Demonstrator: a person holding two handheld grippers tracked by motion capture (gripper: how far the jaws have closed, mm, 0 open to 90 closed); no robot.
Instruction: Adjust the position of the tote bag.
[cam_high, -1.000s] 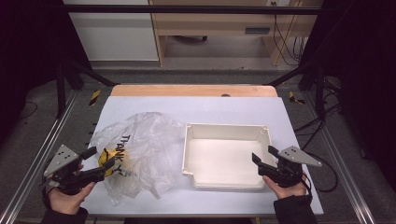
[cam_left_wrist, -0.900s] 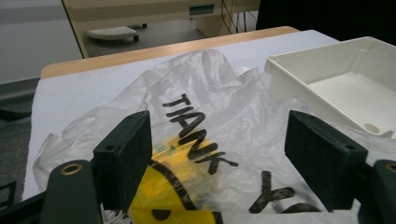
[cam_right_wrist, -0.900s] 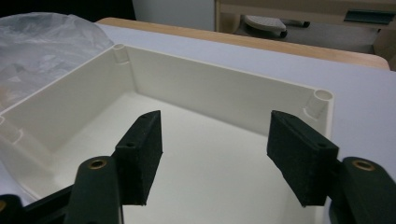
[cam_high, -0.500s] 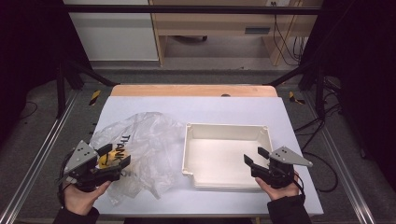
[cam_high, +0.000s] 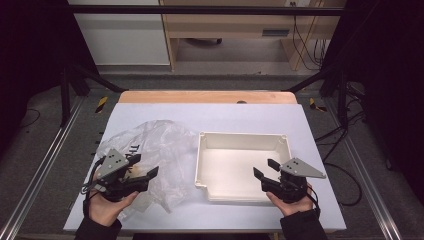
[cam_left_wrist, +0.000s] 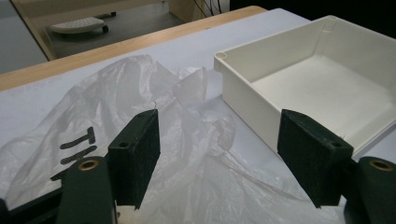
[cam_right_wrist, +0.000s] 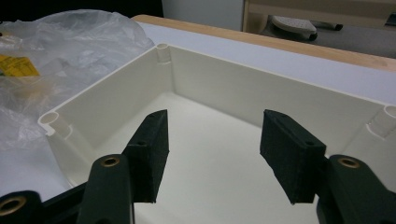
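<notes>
Left gripper (cam_high: 142, 170) jaws apart, closing, right gripper (cam_high: 266, 168) likewise

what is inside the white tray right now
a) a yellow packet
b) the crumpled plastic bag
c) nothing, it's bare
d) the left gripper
c: the white tray shows a bare floor in the high view and in the right gripper view, while the plastic bag lies on the table beside it, outside its wall.
</notes>
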